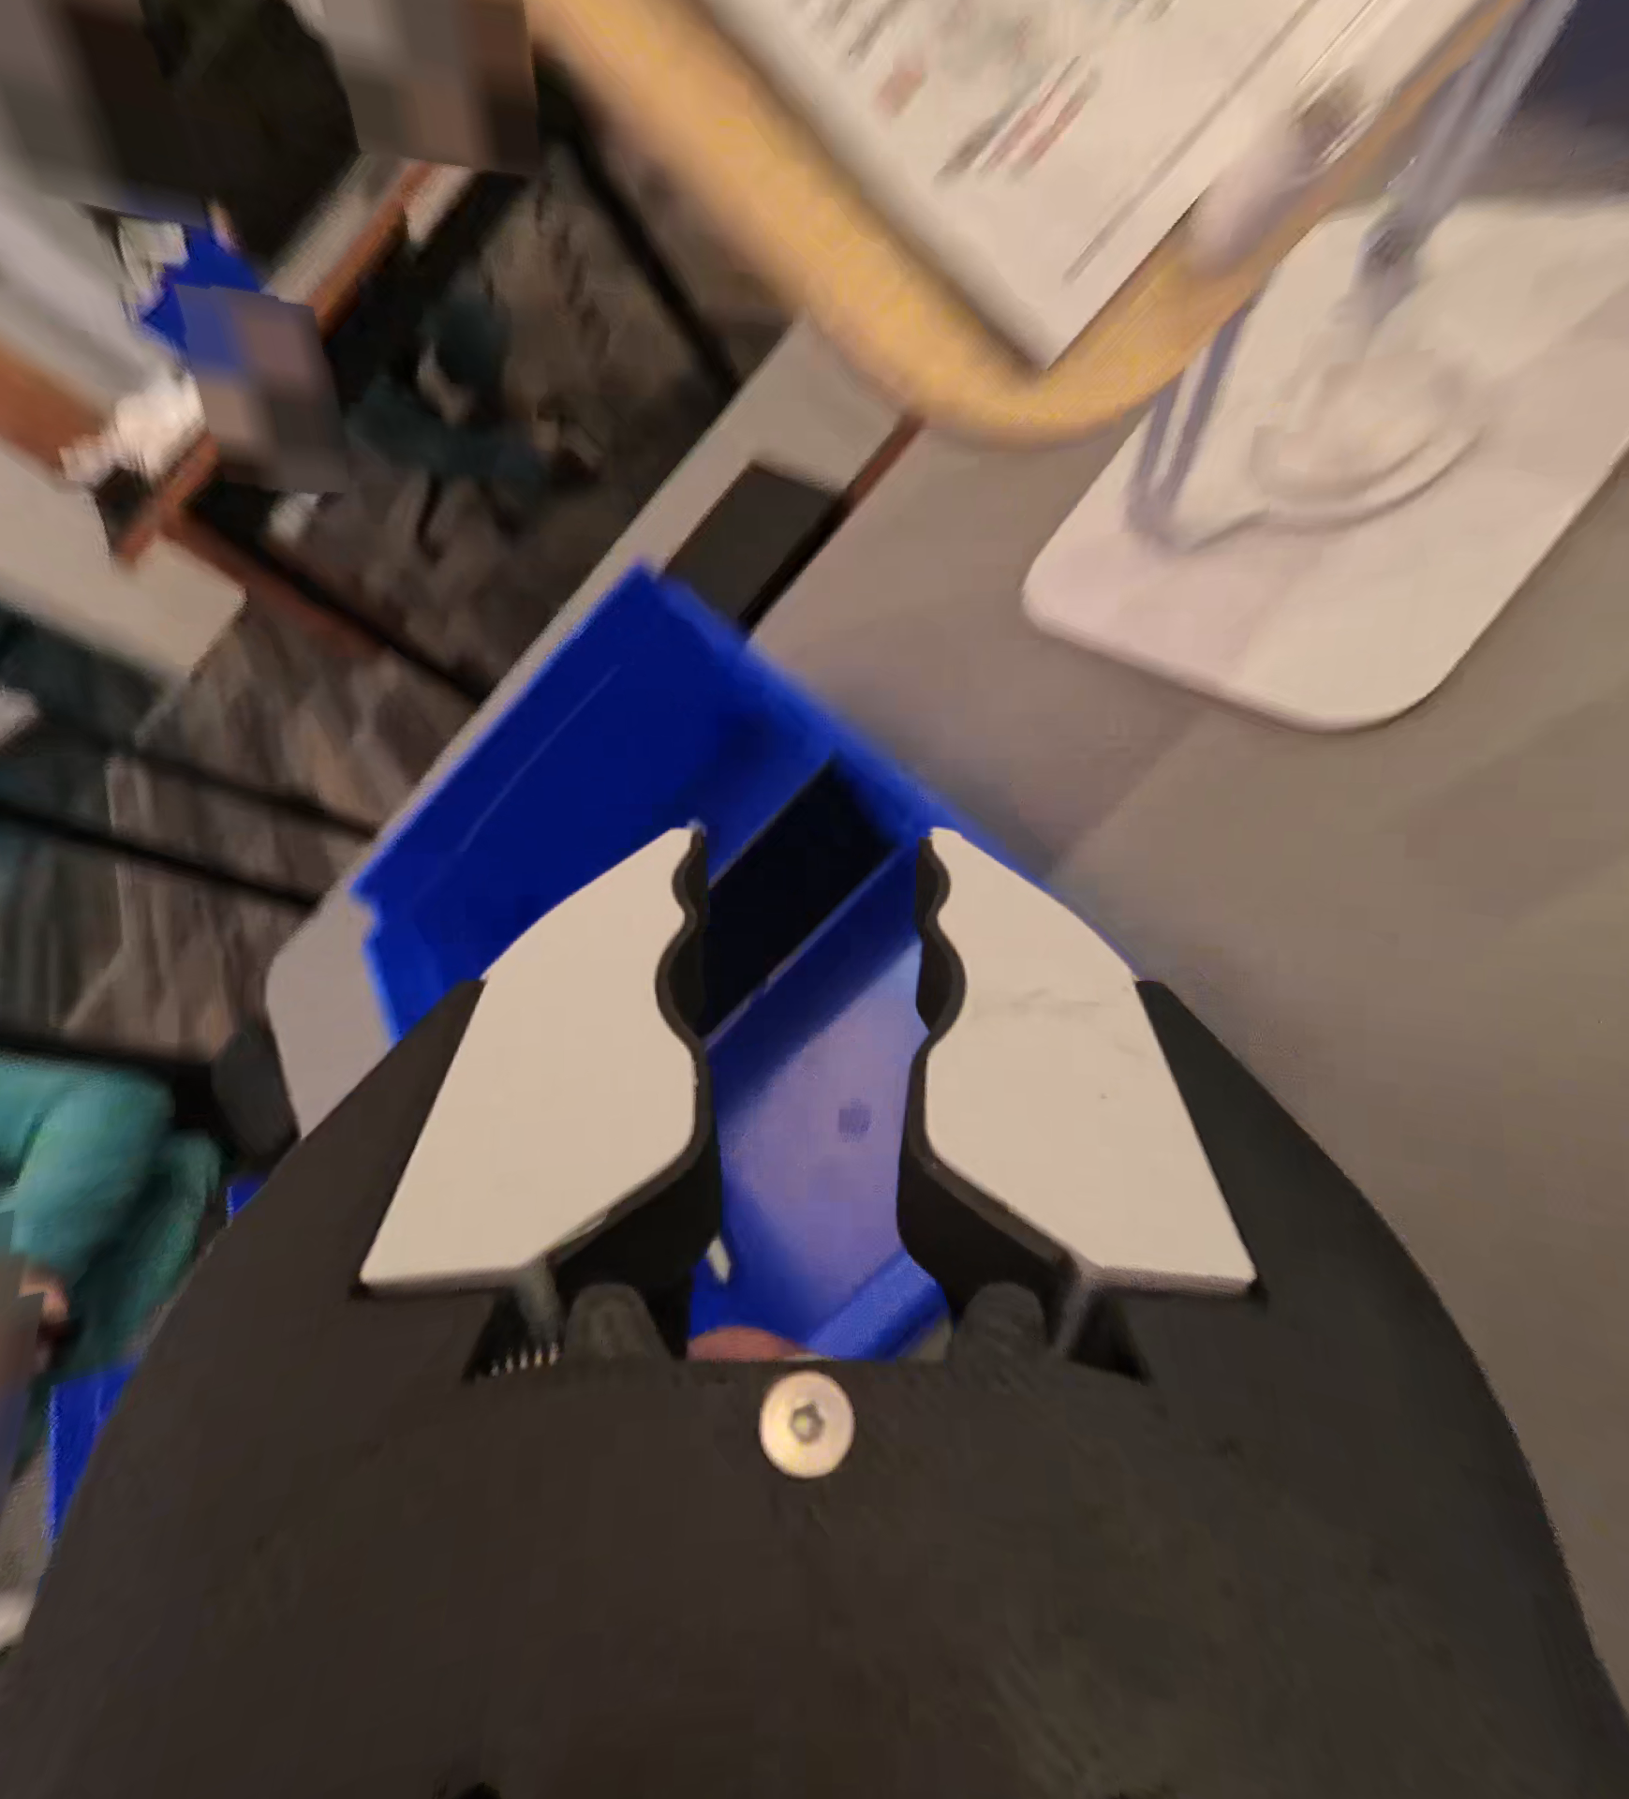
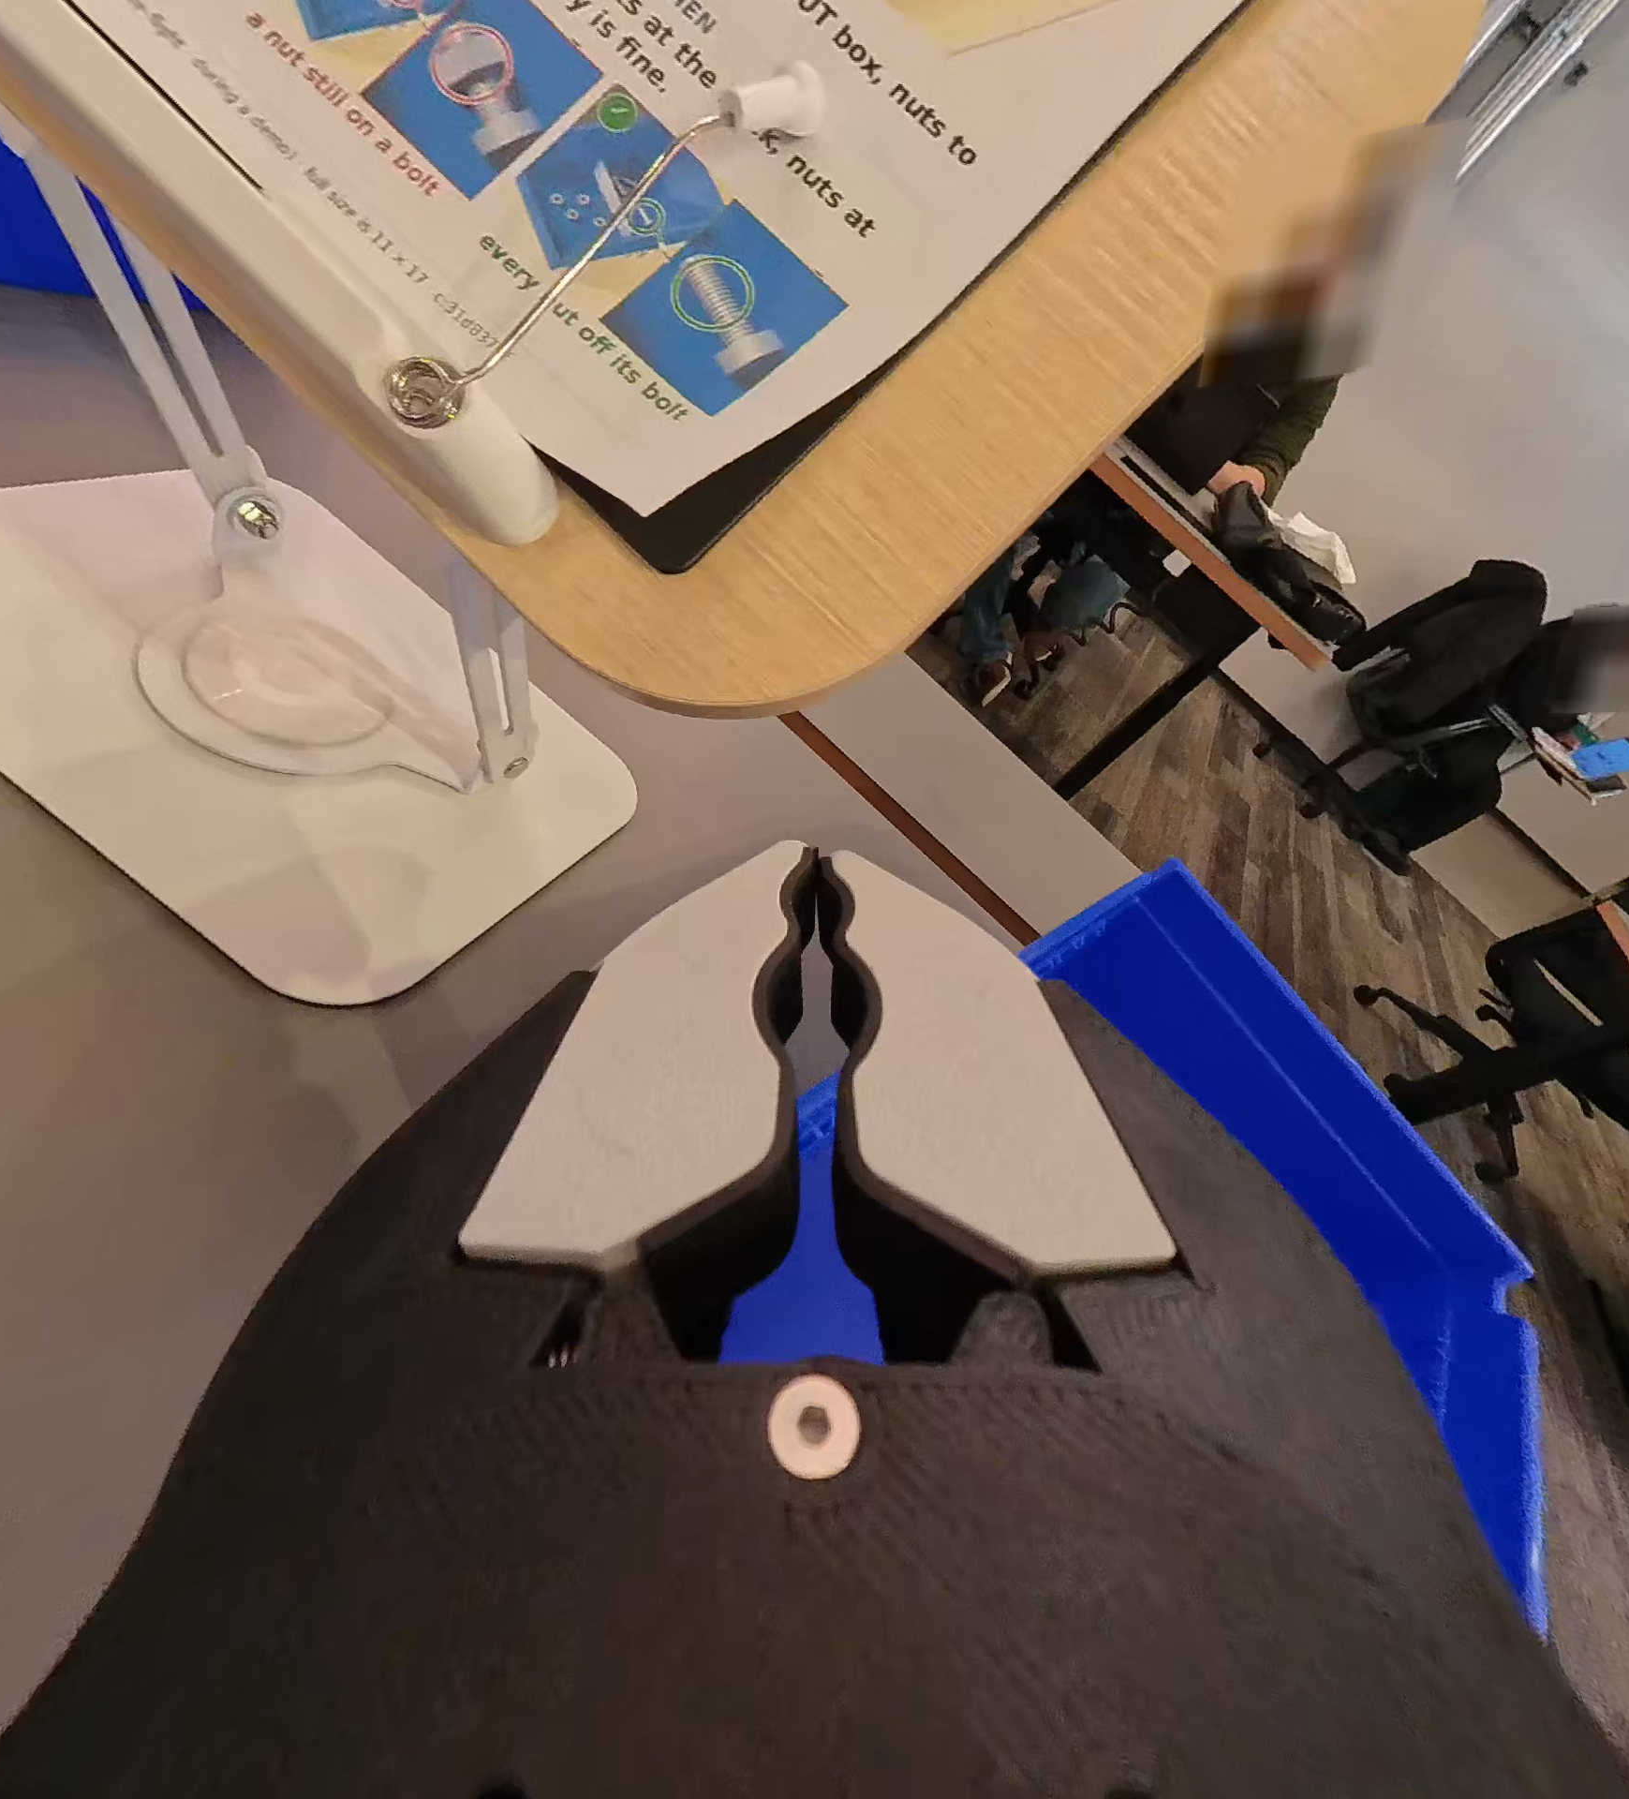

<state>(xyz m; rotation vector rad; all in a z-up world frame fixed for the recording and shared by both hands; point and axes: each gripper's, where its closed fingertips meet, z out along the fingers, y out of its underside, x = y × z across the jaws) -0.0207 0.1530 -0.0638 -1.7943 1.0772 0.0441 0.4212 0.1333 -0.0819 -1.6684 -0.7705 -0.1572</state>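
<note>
Left gripper (image 1: 810,847) hangs with jaws apart and empty over the blue bin (image 1: 538,827); right gripper (image 2: 818,862) sits closed, tips meeting on nothing, beside the blue bin's wall (image 2: 1277,1051).

— Where does the bin (image 2: 1297,1100) sit?
— On the table (image 2: 109,1071), at its edge, right of the stand's base (image 2: 324,876).
— And the board (image 2: 888,545)?
— Above the base, paper (image 2: 791,292) clipped on it.

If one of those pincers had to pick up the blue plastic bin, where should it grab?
Probably the blue plastic bin's thin upright side wall, coming down from above with one finger inside and one outside. The rim is narrow and straight, while the whole bin looks too wide for the right gripper.
</note>
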